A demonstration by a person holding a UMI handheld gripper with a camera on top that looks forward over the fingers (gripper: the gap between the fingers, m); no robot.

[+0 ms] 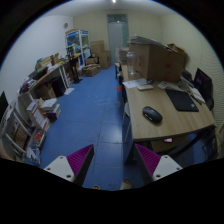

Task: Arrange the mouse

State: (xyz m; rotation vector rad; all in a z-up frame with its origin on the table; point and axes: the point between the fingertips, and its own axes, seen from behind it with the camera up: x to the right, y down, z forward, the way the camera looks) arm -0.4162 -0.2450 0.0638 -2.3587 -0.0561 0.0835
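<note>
Pale wood forms the top of the desk on the right side of the room, seen from the gripper view. On it, near its front part, lies a dark mouse, resting flat on the wood with bare desk all around it. Farther back on the same desk sit a black laptop and a monitor, and behind them a stack of brown cardboard boxes.

The gripper hangs low and in front, its two fingers spread wide apart with nothing between them; the magenta pads face each other across an open gap. The mouse lies ahead of the fingers and off to the right, above the right finger, well apart from it and not touched by either one. Through the gap between the fingers shows the blue floor, which runs back toward a pale door in the far wall.

On the left side of the room stand shelves crowded with small items too small to tell apart, and a second desk along the wall.
</note>
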